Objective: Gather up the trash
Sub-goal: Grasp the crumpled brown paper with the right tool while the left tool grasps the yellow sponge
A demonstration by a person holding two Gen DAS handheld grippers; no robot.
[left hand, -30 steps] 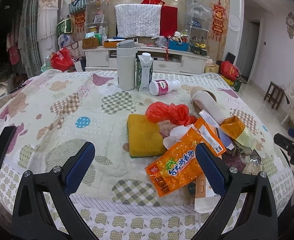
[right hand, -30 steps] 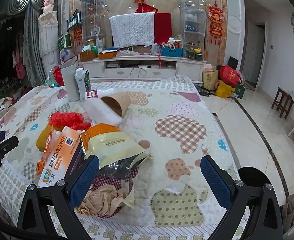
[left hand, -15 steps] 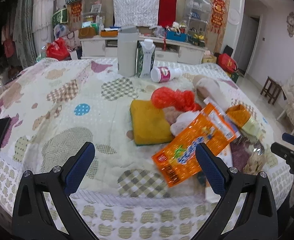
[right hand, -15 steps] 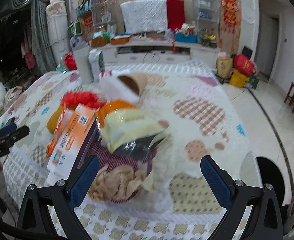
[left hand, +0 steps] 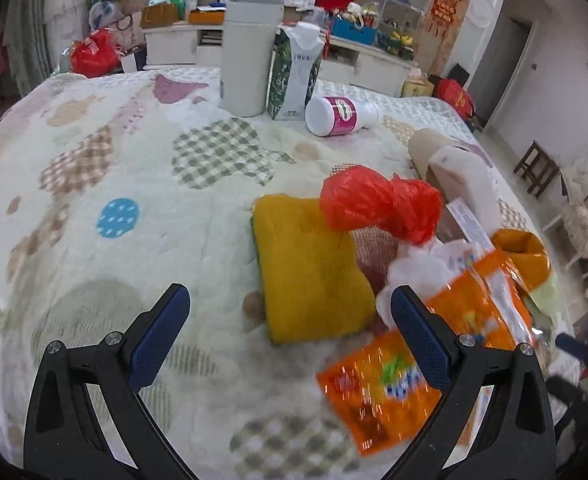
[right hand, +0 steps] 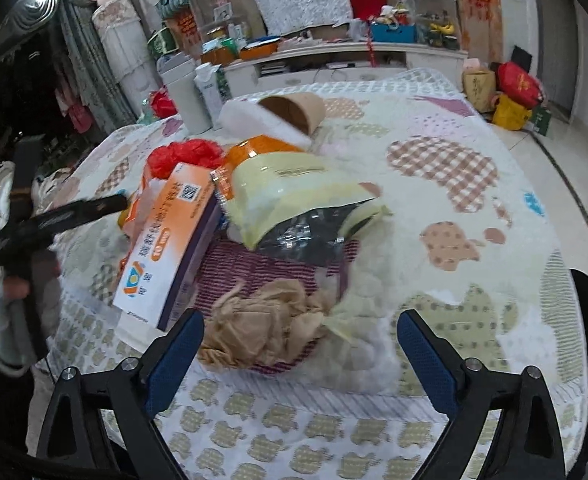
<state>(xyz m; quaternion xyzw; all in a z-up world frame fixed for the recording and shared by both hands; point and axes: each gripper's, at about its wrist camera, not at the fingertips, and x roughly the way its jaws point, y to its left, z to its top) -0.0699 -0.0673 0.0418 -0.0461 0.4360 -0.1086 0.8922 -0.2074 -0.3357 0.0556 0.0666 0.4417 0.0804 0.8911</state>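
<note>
both grippers closing in on the trash pile

right gripper (right hand: 300,338) wide, jaws just narrowing around the beige wad (right hand: 265,320), probably not touching; left gripper (left hand: 289,320) open, empty, beside yellow sponge (left hand: 310,264).

Readable text is scarce: orange-and-white box (right hand: 169,240) at near left of the trash pile carries a QR code, a "10" badge and blurred Chinese characters; milk carton (left hand: 291,74) far behind and orange snack bag (left hand: 378,388) print too blurred.
</note>
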